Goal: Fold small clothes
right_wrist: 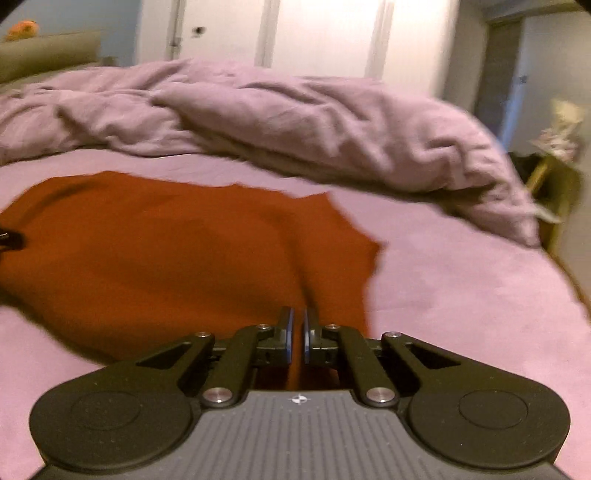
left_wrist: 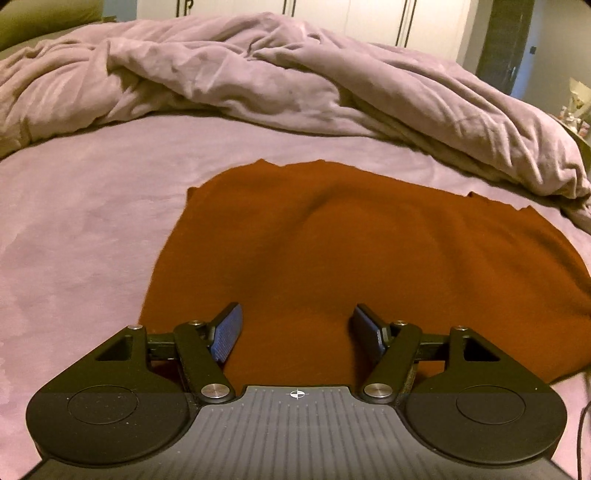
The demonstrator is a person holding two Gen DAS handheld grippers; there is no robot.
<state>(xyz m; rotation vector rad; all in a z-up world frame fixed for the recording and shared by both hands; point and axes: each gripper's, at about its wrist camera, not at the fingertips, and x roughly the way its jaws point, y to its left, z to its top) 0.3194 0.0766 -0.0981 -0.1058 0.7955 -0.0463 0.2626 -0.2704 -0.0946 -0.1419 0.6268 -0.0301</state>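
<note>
Hovering over the near edge of the rust-orange garment (left_wrist: 369, 251), the left gripper (left_wrist: 297, 326) has its jaws spread wide, and nothing sits between its blue pads (left_wrist: 227, 332); only the flat cloth shows in the gap. The right gripper (right_wrist: 297, 334) is pinched nearly closed, its pads (right_wrist: 290, 338) a sliver apart, and a raised ridge of the garment (right_wrist: 166, 251) runs straight up to them; cloth shows in the narrow gap, so it grips a fold of the fabric near the right-hand edge.

The garment lies spread on the lilac sheet (left_wrist: 74, 229) of the bed, roughly smooth, with a soft hump in its middle. Beyond the garment's far edge a rumpled duvet (left_wrist: 258, 74) of the same lilac colour is heaped across the bed, well apart from the left gripper but close to the garment's far right corner. White wardrobe doors (right_wrist: 317, 33) stand behind the duvet.

The right wrist view is blurred, yet it shows the garment's right side with a pointed corner jutting onto the sheet, a small dark part at the garment's left margin that cannot be identified, and a wooden stand (right_wrist: 550, 192) past the duvet's right end. The left wrist view is sharp and shows the garment's left edge and its notched far edge.
</note>
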